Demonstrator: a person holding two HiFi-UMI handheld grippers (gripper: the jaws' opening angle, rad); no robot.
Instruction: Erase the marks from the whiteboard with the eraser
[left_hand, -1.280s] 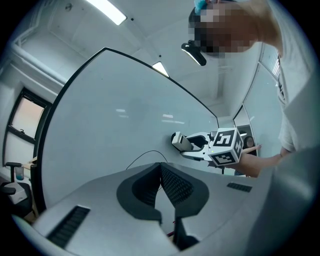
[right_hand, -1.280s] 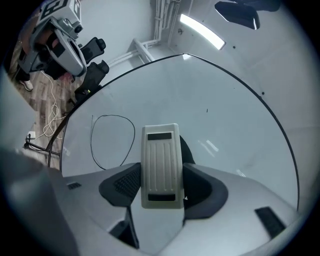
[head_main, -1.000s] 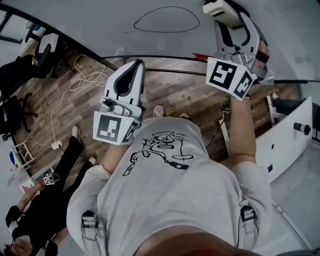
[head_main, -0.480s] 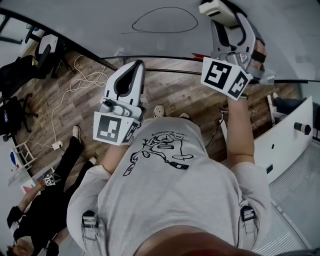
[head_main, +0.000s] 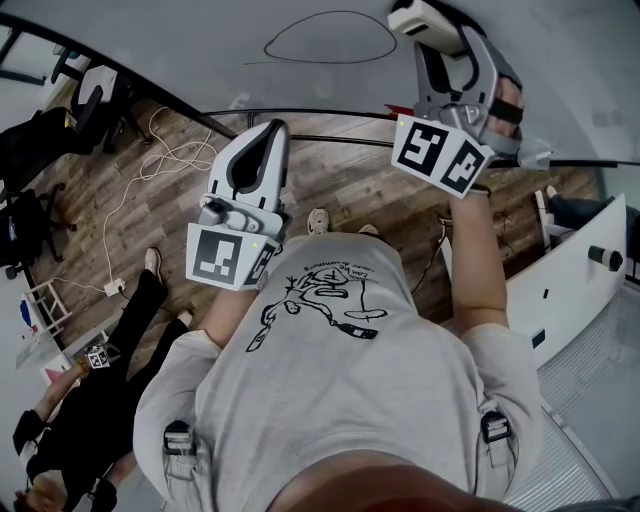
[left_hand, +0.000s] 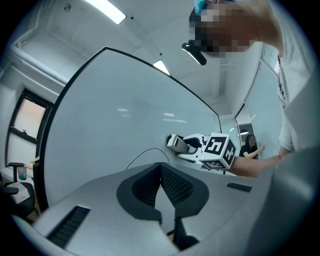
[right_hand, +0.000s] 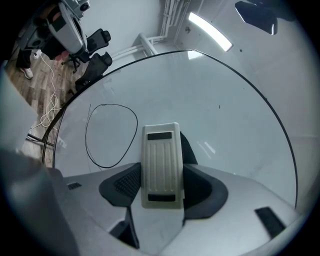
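Observation:
The whiteboard (head_main: 170, 40) carries one thin black oval mark (head_main: 330, 37), also seen as the oval mark (right_hand: 111, 135) in the right gripper view. My right gripper (head_main: 445, 40) is raised at the board's right part, shut on a white ribbed eraser (right_hand: 161, 159). That eraser (head_main: 425, 17) sits just right of the oval. My left gripper (head_main: 268, 130) hangs lower, below the board's bottom edge, with its jaws closed together and nothing between them. In the left gripper view the left gripper (left_hand: 161, 169) points up at the whiteboard (left_hand: 100, 115), with the right gripper (left_hand: 197, 146) beyond.
A dark rail (head_main: 330, 115) runs along the board's bottom edge with a red item (head_main: 402, 112) on it. Below is wood floor with white cables (head_main: 150, 165). Office chairs (head_main: 60, 110) stand at left, a person in black (head_main: 90, 400) at lower left, a white unit (head_main: 570, 290) at right.
My right gripper has shifted a little to the left with the eraser, closer to the oval mark. The left gripper has stayed put.

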